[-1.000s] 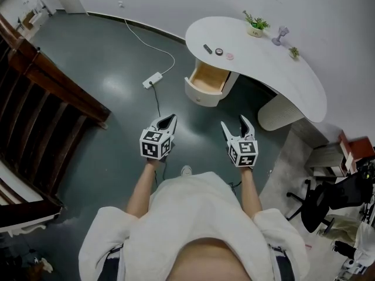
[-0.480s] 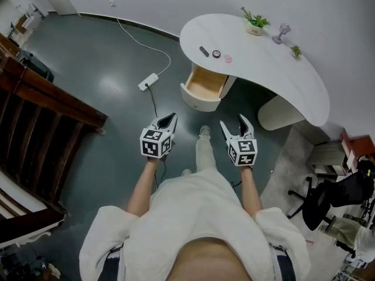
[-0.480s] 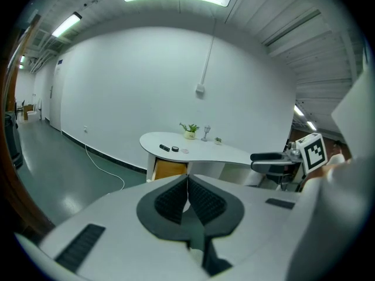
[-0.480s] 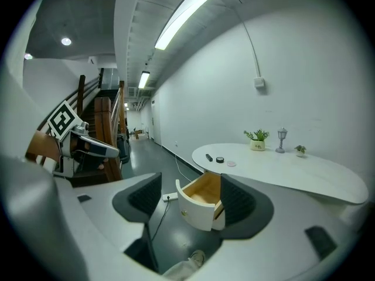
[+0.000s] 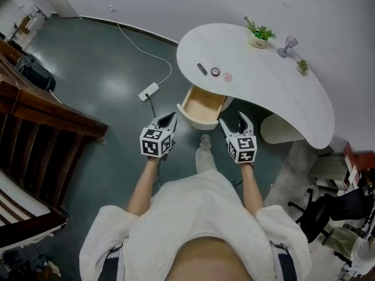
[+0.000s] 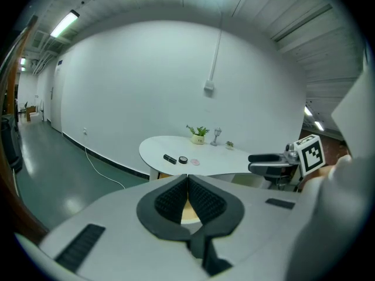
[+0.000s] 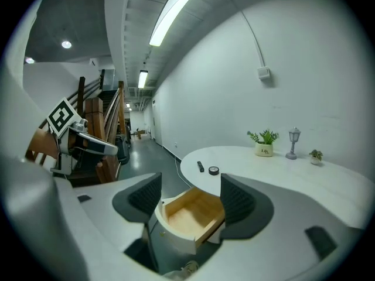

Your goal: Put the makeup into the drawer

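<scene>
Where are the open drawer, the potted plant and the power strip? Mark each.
open drawer [image 5: 203, 105]: head view, its wooden floor inside.
potted plant [image 5: 258, 40]: head view, its pale pot.
power strip [image 5: 148, 91]: head view, middle of its white body.

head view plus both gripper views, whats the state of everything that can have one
drawer: pulled open, looks empty
left gripper: shut, nothing between the jaws
right gripper: open, empty
black tube: lying on the white table, not in the drawer
round compact: flat on the table beside the tube
pink disc: flat on the table
potted plant: upright
</scene>
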### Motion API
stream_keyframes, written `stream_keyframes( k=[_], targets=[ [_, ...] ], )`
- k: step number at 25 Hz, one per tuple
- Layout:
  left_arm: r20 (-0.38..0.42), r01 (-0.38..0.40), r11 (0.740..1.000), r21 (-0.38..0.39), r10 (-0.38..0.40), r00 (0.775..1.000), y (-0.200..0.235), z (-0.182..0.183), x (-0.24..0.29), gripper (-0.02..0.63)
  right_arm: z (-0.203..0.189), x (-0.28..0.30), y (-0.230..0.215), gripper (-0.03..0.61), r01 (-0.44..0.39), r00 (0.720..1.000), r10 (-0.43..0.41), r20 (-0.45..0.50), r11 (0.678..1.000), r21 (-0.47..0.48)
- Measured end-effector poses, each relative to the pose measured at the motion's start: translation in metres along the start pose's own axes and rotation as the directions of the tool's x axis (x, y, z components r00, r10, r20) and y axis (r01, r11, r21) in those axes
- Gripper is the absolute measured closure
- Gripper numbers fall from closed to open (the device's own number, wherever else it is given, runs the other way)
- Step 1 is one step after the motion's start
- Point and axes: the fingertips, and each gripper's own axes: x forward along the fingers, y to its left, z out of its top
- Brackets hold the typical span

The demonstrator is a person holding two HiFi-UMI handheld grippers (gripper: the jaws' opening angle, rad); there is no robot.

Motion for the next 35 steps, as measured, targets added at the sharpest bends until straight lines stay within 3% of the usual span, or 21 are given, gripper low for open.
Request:
stream_keyframes(
  k=[11, 20, 28, 35],
  targets=[
    [-0.036, -0.070, 0.996, -0.047, 0.068, 0.997, 0.033, 0.058, 0.102, 0.601, 0.024, 0.106, -0.089, 0.281, -0.066, 0.995, 0.065, -0.075, 0.998, -0.010],
    [-0.064, -0.127, 0.988, -0.085, 0.122, 0.991, 0.052, 0.077, 0.153, 0.601, 0.006, 0.179, -0.131, 0.276, -0.128, 0.977, 0.124, -0.176, 0.992, -0.012],
    [-0.101, -0.161, 0.981, -0.107, 0.151, 0.983, 0.070, 0.078, 0.167, 0.602, -0.037, 0.243, -0.152, 0.255, -0.151, 0.931, 0.129, -0.341, 0.988, -0.040],
    [-0.123, -0.152, 0.982, -0.115, 0.138, 0.983, 0.087, 0.074, 0.168, 0.602, -0.063, 0.276, -0.158, 0.259, -0.115, 0.888, 0.088, -0.451, 0.993, -0.033]
  ],
)
